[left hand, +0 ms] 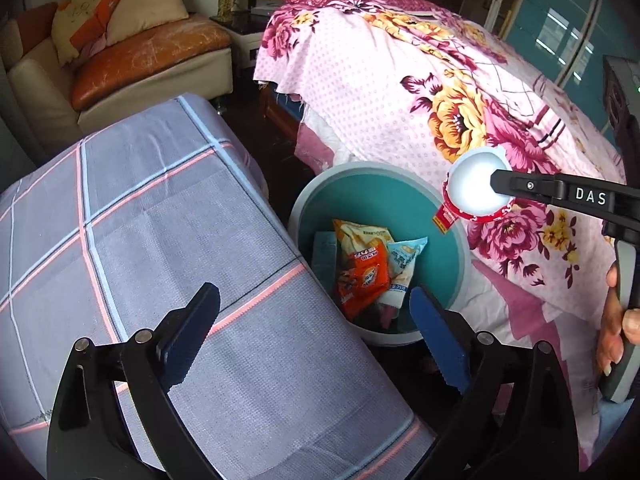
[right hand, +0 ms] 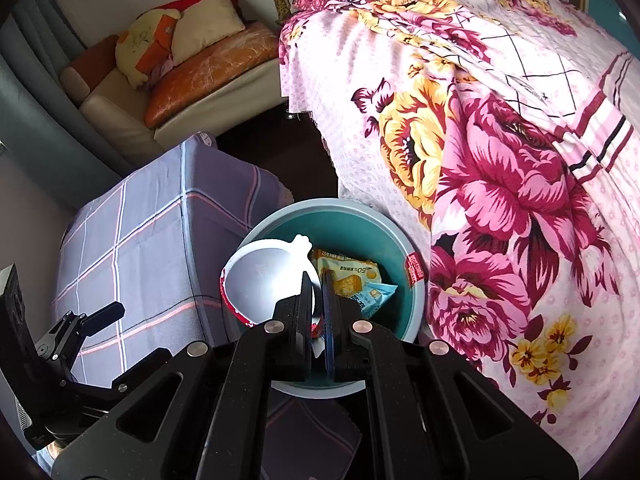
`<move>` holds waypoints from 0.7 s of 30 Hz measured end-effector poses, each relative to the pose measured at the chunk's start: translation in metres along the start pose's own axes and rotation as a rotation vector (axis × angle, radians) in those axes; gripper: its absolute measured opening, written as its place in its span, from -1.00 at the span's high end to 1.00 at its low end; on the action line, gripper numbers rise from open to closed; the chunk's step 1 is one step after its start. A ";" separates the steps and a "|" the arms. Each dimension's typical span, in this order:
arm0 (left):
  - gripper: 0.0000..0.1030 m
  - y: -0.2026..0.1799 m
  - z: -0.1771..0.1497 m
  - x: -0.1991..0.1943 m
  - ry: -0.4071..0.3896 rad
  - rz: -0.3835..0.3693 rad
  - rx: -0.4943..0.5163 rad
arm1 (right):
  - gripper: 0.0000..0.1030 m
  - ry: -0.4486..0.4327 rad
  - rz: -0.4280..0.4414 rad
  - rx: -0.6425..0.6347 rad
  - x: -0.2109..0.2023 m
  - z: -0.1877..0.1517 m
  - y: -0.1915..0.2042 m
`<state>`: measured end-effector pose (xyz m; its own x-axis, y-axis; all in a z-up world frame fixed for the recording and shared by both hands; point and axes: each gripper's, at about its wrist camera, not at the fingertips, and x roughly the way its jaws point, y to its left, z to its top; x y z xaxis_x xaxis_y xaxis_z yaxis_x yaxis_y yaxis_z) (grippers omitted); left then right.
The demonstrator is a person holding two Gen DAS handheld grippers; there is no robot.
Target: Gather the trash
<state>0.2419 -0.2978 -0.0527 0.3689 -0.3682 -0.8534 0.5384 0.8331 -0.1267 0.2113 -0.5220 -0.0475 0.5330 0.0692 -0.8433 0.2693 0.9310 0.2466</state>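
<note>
We see a bright, daylit room, sharp in focus. The white cup point(left hand: 476, 188) glares. Fisheye edges bend and darken.

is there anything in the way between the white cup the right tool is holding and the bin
Nothing visible. The right tool grips the white cup by its rim right over the open bin, which holds only snack wrappers low inside. The left tool is open and empty, off to the side.
</note>
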 end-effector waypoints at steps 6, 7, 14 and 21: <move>-0.88 0.012 -0.007 -0.003 0.004 0.006 -0.031 | 0.37 0.029 -0.003 -0.012 0.011 0.001 0.010; -0.88 0.014 -0.008 -0.003 0.007 0.009 -0.033 | -0.06 0.027 -0.008 -0.011 0.011 0.000 0.012; -0.88 0.021 -0.014 -0.004 0.026 0.013 -0.056 | -0.49 0.031 -0.029 -0.029 0.007 -0.004 0.020; -0.88 0.018 -0.021 -0.023 0.013 0.032 -0.061 | -0.68 0.036 -0.054 -0.074 -0.010 -0.019 0.032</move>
<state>0.2275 -0.2653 -0.0458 0.3750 -0.3360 -0.8640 0.4791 0.8681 -0.1296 0.1987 -0.4864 -0.0402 0.4896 0.0299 -0.8714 0.2362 0.9575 0.1655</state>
